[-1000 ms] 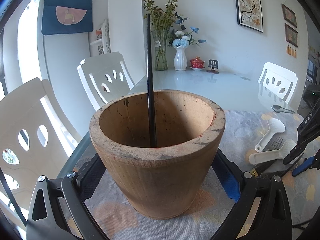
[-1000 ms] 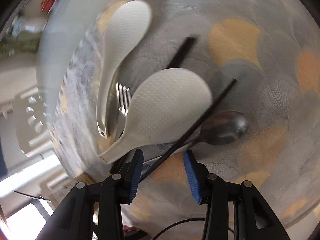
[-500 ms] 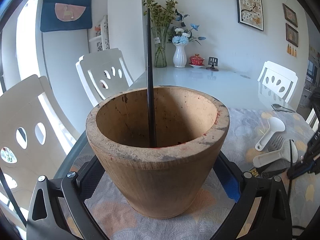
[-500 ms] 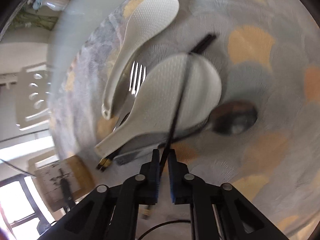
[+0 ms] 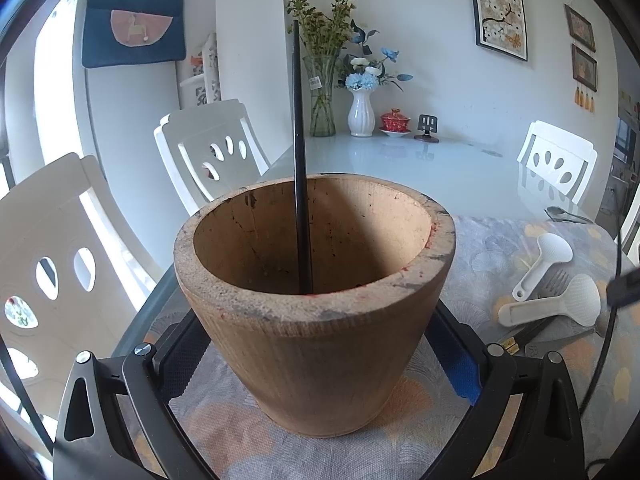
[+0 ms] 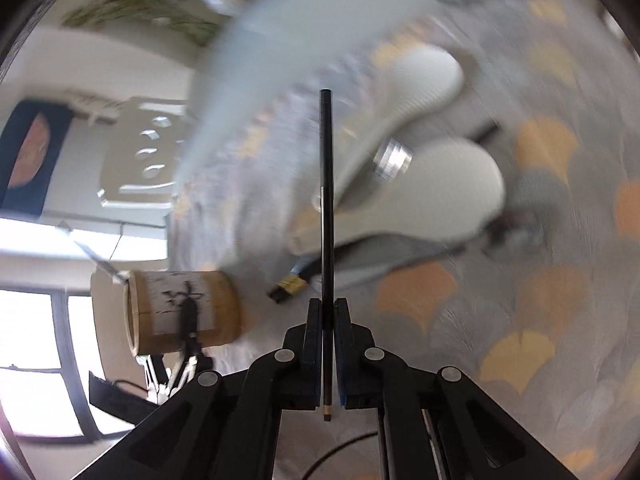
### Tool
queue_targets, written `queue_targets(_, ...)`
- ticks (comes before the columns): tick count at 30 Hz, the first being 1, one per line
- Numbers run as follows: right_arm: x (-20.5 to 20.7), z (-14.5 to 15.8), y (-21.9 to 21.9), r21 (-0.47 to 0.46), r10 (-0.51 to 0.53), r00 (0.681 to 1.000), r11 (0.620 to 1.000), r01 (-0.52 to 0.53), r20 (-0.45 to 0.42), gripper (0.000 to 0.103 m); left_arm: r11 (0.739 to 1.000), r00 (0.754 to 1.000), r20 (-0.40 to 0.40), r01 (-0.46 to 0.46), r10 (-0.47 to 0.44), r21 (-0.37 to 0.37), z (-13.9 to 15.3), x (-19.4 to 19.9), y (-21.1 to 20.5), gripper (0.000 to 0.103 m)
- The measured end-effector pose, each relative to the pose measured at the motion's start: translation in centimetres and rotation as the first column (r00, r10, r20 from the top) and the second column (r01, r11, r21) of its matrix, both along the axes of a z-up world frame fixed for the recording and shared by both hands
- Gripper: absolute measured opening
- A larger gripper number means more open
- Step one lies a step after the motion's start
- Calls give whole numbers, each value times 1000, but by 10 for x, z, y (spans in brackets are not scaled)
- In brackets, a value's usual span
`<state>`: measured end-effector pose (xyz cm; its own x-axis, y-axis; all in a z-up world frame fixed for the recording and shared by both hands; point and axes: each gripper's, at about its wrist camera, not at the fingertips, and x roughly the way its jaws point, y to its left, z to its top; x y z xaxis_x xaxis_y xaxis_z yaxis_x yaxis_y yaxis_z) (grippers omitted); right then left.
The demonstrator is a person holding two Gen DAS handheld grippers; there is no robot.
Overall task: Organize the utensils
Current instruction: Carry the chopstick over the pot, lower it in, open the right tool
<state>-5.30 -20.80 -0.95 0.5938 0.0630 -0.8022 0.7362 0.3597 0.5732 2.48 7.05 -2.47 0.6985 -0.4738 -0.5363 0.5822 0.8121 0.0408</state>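
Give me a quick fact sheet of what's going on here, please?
Left fingers: closed around wooden pot
In the pot: one black chopstick, upright
Right fingers: shut on second black chopstick
Left on the cloth: two white rice paddles, fork
Surface: patterned cloth

I'm working in a home dining room. A glossy white dining table (image 5: 440, 160) fills the space, with white cut-out chairs (image 5: 208, 152) drawn up around it. At the table's far end stand vases of flowers (image 5: 360, 92) and a red lidded cup (image 5: 395, 120); framed pictures (image 5: 498, 4) hang on the wall behind the table.
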Motion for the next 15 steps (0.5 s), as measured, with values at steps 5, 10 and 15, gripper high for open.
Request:
queue_targets(5, 23, 33, 23, -171, 162, 984, 974, -148, 69, 5, 1000, 1000, 22, -19, 18, 22, 1, -2, -1, 100)
queue_targets(10, 44, 61, 37, -292, 283, 957, 921, -256, 54, 5, 999, 998, 58, -28, 26, 29, 3, -7, -1, 100)
queue_targets(15, 55, 86, 38, -385, 351, 935, 871, -304, 55, 5, 999, 997, 67, -34, 31, 34, 4, -7, -2, 100)
